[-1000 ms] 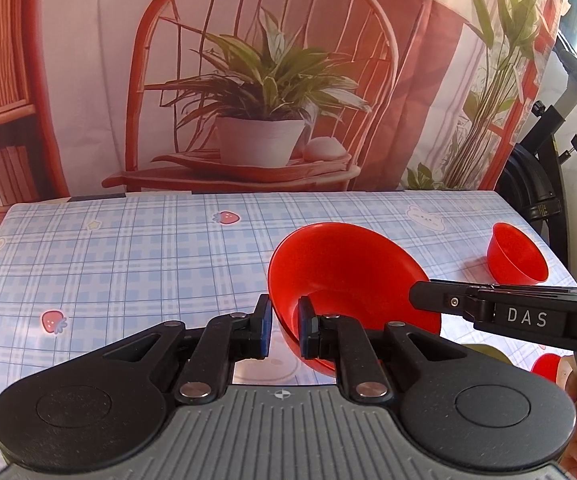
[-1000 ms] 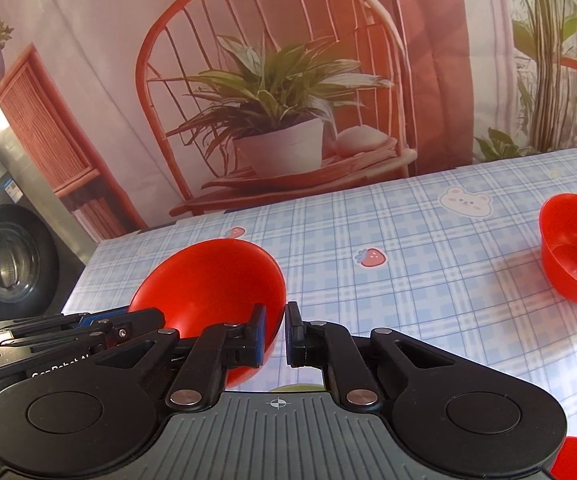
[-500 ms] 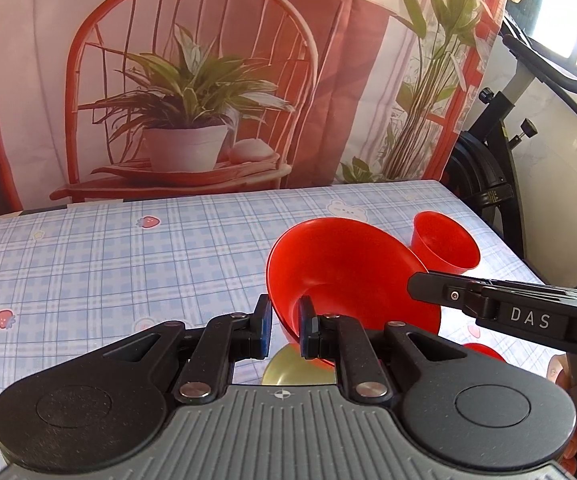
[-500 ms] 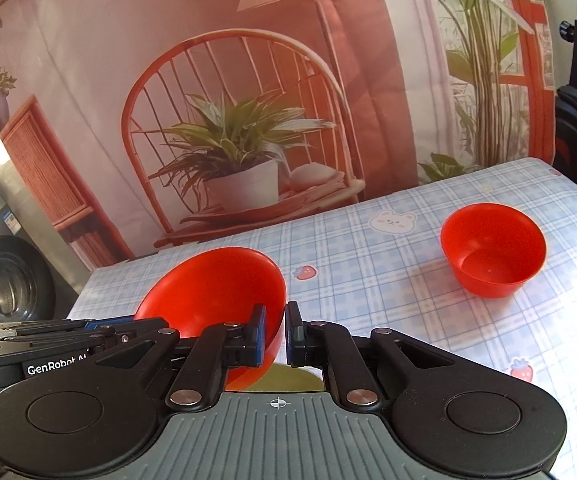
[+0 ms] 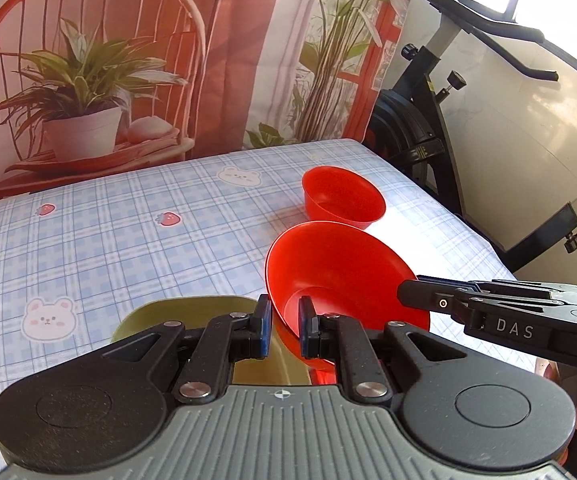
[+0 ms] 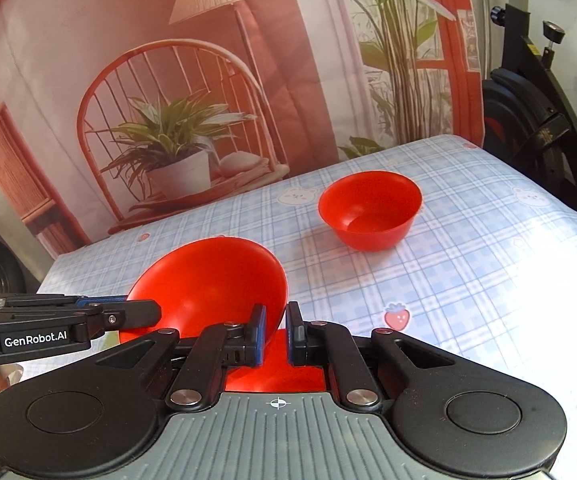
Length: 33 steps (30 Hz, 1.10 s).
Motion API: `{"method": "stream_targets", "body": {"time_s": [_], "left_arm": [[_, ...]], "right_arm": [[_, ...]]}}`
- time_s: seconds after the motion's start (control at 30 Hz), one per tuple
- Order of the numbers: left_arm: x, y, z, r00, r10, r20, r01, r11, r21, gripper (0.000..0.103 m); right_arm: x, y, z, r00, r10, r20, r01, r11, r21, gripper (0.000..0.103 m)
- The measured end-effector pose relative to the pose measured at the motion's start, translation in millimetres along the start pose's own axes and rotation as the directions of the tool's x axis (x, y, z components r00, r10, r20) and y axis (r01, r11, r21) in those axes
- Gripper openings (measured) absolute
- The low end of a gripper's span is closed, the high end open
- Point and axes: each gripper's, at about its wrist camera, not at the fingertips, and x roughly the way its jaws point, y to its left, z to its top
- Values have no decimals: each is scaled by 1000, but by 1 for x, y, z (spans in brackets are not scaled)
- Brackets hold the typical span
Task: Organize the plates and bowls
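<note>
Gripping tilted red bowl point(image 5: 340, 268), both claws

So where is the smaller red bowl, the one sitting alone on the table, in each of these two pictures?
Left wrist view: smaller red bowl right of centre, beyond the held bowl.
Right wrist view: bowl upper right of centre.
Shared landmark: bear print left of it.
</note>
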Motion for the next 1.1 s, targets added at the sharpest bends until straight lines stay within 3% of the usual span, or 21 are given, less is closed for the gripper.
{"method": "stream_targets", "body": {"time_s": [0.07, 0.37, 1.1], "left_arm": [[5, -7, -4, 999, -31, -22, 32, 999, 8, 14], [20, -20, -18, 996, -51, -79, 54, 998, 38, 15], [32, -32, -26, 989, -19, -145, 34, 994, 100, 15]], "right_arm": [[-3, -8, -4, 1000, -21, -7, 21, 1000, 7, 9], [-3, -26, -19, 998, -44, -42, 45, 998, 41, 9], [0, -34, -33, 996, -59, -74, 62, 997, 49, 12]]}}
